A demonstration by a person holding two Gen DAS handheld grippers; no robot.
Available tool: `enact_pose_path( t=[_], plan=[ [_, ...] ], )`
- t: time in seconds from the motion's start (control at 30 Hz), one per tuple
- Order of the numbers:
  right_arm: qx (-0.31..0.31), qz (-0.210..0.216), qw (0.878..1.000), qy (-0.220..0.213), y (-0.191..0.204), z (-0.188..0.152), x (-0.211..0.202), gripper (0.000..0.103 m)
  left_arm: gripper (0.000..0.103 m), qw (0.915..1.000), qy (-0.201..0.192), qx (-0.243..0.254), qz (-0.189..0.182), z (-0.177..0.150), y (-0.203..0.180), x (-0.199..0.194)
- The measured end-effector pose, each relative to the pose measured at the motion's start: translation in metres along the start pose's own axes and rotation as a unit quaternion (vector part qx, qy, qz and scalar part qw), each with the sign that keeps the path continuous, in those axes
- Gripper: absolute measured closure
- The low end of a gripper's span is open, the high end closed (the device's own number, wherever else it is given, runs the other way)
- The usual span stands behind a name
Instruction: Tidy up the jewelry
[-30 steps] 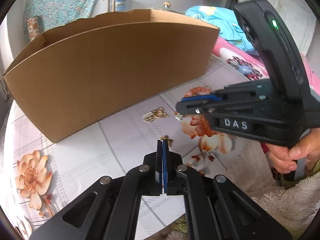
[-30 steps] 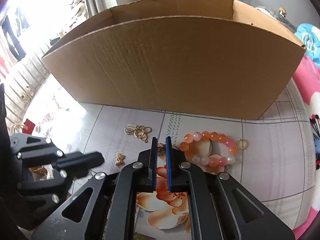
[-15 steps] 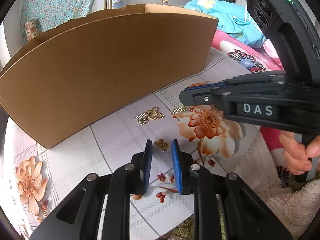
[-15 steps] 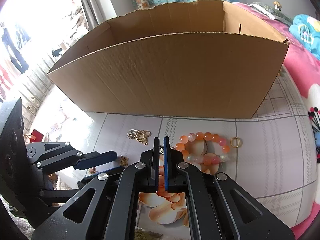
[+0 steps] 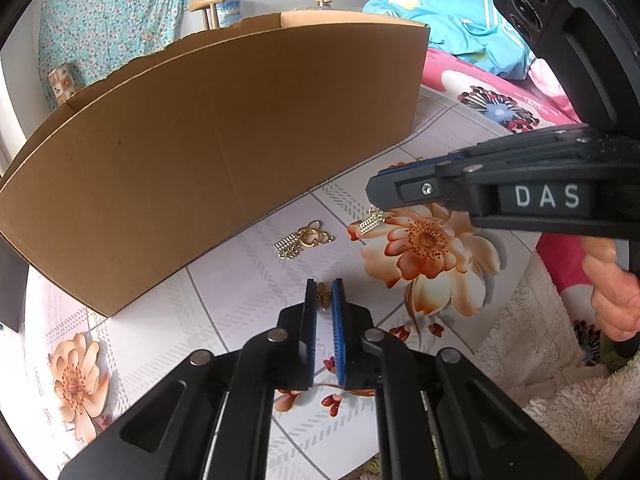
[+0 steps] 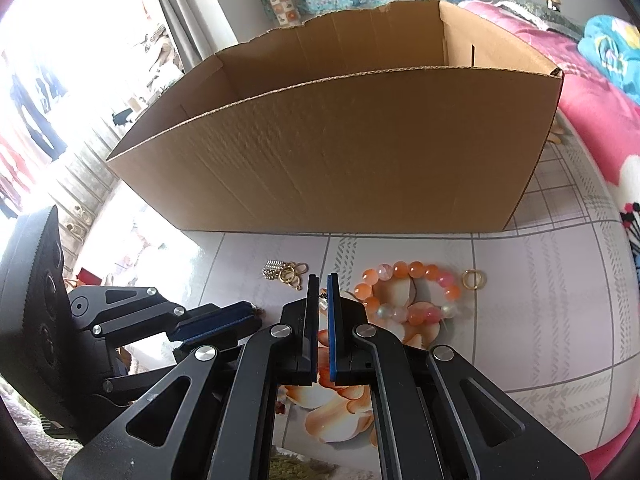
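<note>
My left gripper (image 5: 323, 294) has its jaws close around a small gold butterfly charm (image 5: 323, 299) on the tablecloth. My right gripper (image 6: 323, 294) is shut on a small silver pendant (image 6: 323, 303), which hangs below its tip in the left wrist view (image 5: 370, 222). An open cardboard box (image 6: 340, 152) stands behind the jewelry. A gold ring cluster with a silver piece (image 5: 304, 238) lies near the box. An orange bead bracelet (image 6: 408, 292) and a gold ring (image 6: 474, 279) lie to the right.
The table has a floral plaid cloth (image 5: 240, 280). A fluffy white towel (image 5: 560, 380) lies at the near right edge. A pink floral bedspread (image 6: 592, 112) is to the right of the box. A hand (image 5: 612, 296) holds the right gripper.
My left gripper opened, moved forward over the butterfly charm and narrowed around it. My right gripper rose with the silver pendant, so the box's inside comes into view.
</note>
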State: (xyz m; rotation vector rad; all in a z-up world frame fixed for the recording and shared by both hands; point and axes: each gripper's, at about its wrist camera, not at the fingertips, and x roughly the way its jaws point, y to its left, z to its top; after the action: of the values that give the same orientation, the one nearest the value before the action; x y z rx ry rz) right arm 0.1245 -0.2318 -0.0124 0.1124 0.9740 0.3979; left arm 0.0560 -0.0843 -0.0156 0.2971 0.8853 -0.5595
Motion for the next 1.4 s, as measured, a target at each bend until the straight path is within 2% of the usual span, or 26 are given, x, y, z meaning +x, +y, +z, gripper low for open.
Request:
enact_pose_path(
  t=[0.47,0.53,0.9,1.07,1.17,1.4],
  plan=[
    [-0.002,0.002,1.000,-0.007,0.003,-0.003,-0.005,0.101,0.100,1.0000,-0.003,0.000,0.000,-0.002,-0.002,-0.002],
    [-0.002,0.001,1.000,-0.008,0.003,-0.003,-0.005,0.101,0.103,1.0000,-0.004,0.002,0.000,-0.003,-0.002,-0.003],
    [-0.004,0.000,1.000,-0.015,0.008,-0.005,-0.009,0.101,0.103,0.9998,-0.020,-0.002,0.002,-0.009,0.001,-0.014],
    [-0.006,0.002,1.000,-0.018,0.012,-0.007,-0.010,0.101,0.103,0.9998,-0.014,-0.011,-0.003,-0.009,0.003,-0.017],
    [-0.007,0.002,1.000,-0.020,0.014,-0.009,-0.013,0.101,0.102,0.9996,-0.010,-0.024,-0.007,-0.008,0.005,-0.017],
    [0.002,0.004,1.000,-0.023,0.013,-0.013,-0.014,0.101,0.092,0.9992,0.005,-0.037,-0.016,-0.005,0.007,-0.009]
  ],
)
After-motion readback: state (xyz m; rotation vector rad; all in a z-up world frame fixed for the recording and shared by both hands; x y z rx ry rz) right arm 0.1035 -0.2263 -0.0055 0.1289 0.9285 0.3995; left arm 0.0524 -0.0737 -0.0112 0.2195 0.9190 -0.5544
